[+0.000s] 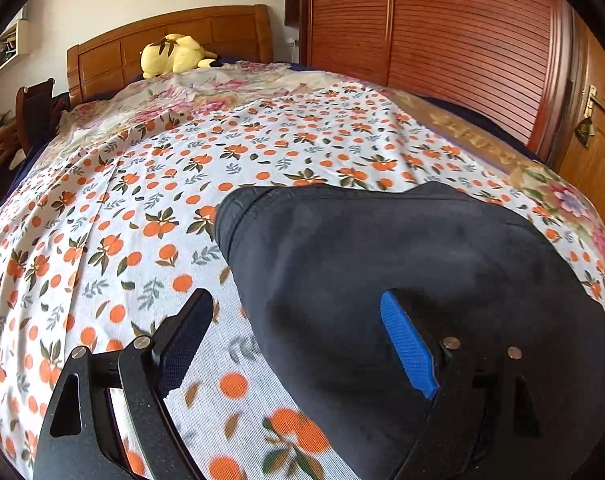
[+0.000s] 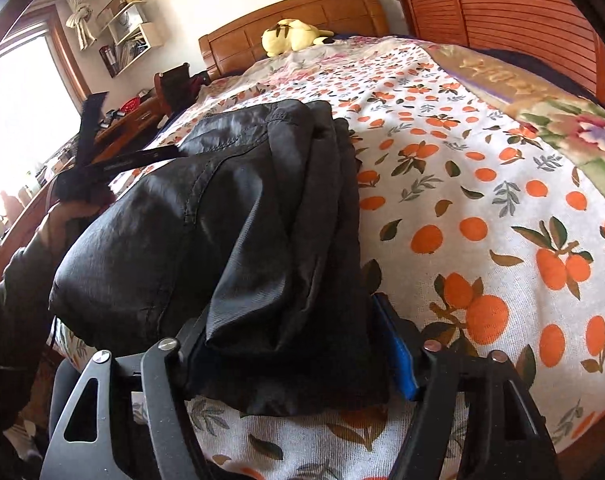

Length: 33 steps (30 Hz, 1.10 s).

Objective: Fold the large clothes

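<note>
Folding dark trousers on an orange-print sheet.
Left gripper gapes over the trousers' edge; right gripper straddles their folded end, pads apart.

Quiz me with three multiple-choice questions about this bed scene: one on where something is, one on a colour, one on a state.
1. Where does the yellow plush toy lie?
A. by the headboard
B. on the dark garment
C. on the floor

2. What colour is the fruit on the bedsheet?
A. blue
B. orange
C. purple

3. How do the left tongs stand?
A. shut on the toy
B. open
C. shut on the sheet

Answers: 1 A, it rests at the bed's far end; 2 B, oranges cover the sheet; 3 B, a wide gap holds nothing.
</note>
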{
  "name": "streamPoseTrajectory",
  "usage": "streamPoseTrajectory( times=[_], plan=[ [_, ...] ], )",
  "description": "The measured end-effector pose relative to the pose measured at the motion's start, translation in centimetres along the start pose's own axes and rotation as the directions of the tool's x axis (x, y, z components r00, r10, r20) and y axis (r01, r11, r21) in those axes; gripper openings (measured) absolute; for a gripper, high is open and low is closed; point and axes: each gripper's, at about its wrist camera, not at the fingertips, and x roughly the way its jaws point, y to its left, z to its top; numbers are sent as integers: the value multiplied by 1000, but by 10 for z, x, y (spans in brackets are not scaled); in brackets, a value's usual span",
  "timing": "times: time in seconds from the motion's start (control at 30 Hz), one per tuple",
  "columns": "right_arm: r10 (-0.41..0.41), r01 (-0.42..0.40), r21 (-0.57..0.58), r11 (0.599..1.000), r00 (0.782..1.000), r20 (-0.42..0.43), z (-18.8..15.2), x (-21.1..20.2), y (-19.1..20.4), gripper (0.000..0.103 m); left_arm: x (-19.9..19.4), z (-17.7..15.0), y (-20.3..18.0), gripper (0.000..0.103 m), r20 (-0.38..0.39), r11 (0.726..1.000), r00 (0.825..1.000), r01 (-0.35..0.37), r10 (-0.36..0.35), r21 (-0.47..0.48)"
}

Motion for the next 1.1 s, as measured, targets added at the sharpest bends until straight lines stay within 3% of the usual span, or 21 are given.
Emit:
streamPoseTrajectory(
  times=[0.3, 0.4, 0.47, 0.53, 0.57, 0.67, 0.83, 0.93, 1.1],
  plan=[
    [7, -7, -8, 1000, 1000, 0, 0, 5, 0, 69, 37, 19, 22, 86, -48, 999, 999, -3, 1, -52],
    [23, -23, 2, 1000, 1000, 0, 1, 6, 0, 64, 47, 19, 24, 75, -77, 996, 996, 38, -44, -83],
    [45, -45, 11, 999, 999, -3, 1, 8, -2, 56, 50, 20, 23, 62, -88, 994, 994, 62, -70, -92],
    [75, -75, 14, 997, 997, -4, 2, 9, -1, 36, 52, 20, 19, 50, -98, 993, 992, 69, -78, -94],
    [76, -76, 3, 997, 997, 1, 3, 8, 1, 31, 52, 21, 18, 38, -106, 993, 991, 73, -83, -98],
    [47, -45, -46, 998, 998, 49, 5, 1, 11, 21, 48, 27, 9, 25, -131, 996, 990, 39, -49, -75],
    [105, -100, -48, 994, 986, 128, 10, -13, 4, 16, 20, 44, -8, 16, -100, 999, 994, -42, 41, -12],
    [136, -127, -62, 990, 975, 176, 14, -25, -2, 15, -2, 57, -22, 15, -60, 998, 997, -57, 57, 2],
    [125, -103, -98, 990, 958, 258, 29, -52, -20, 14, -32, 88, -82, 15, -7, 996, 999, -41, 42, 78]
  ],
)
